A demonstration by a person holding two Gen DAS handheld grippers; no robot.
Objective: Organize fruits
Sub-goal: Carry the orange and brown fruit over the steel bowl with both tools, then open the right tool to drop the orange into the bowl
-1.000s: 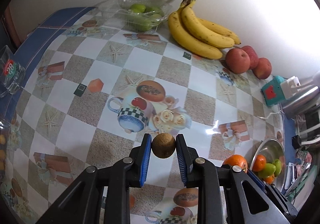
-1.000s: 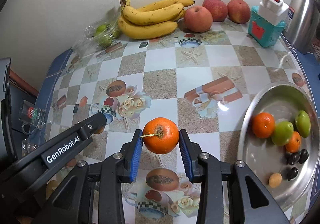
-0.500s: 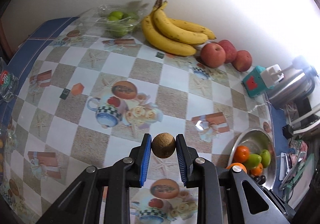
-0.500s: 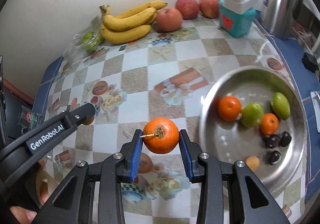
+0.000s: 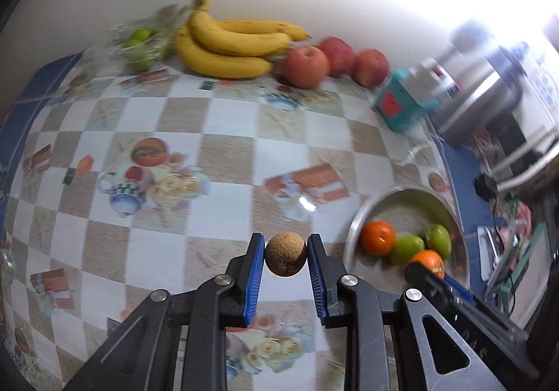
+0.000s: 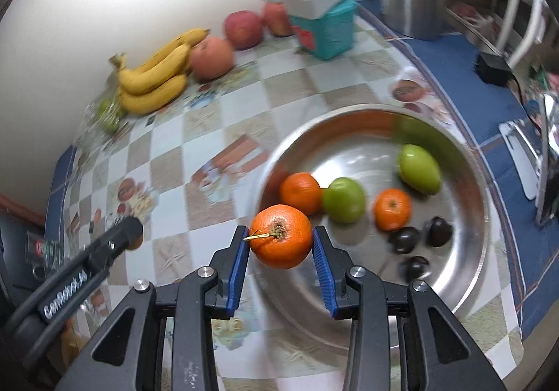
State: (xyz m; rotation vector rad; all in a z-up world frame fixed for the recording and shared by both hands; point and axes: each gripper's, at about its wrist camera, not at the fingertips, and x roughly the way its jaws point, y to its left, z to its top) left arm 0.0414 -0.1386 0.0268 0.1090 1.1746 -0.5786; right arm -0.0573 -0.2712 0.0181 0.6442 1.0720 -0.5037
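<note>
A round brown fuzzy kiwi (image 5: pixel 285 258) is clamped in the left hand-held gripper (image 5: pixel 285 260), above the checkered surface (image 5: pixel 223 160) just beside the round steel bowl (image 6: pixel 464 251). A stemmed orange tangerine (image 6: pixel 281 236) is gripped by the right hand-held gripper (image 6: pixel 281 247) over that bowl's near rim. Yellow bananas (image 5: pixel 227 45) lie well apart from the bowl.

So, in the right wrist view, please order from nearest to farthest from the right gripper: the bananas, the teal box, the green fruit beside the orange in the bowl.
1. Green fruit, in the bowl, right.
2. Bananas, far left, by the wall.
3. Teal box, far back, centre-right.
</note>
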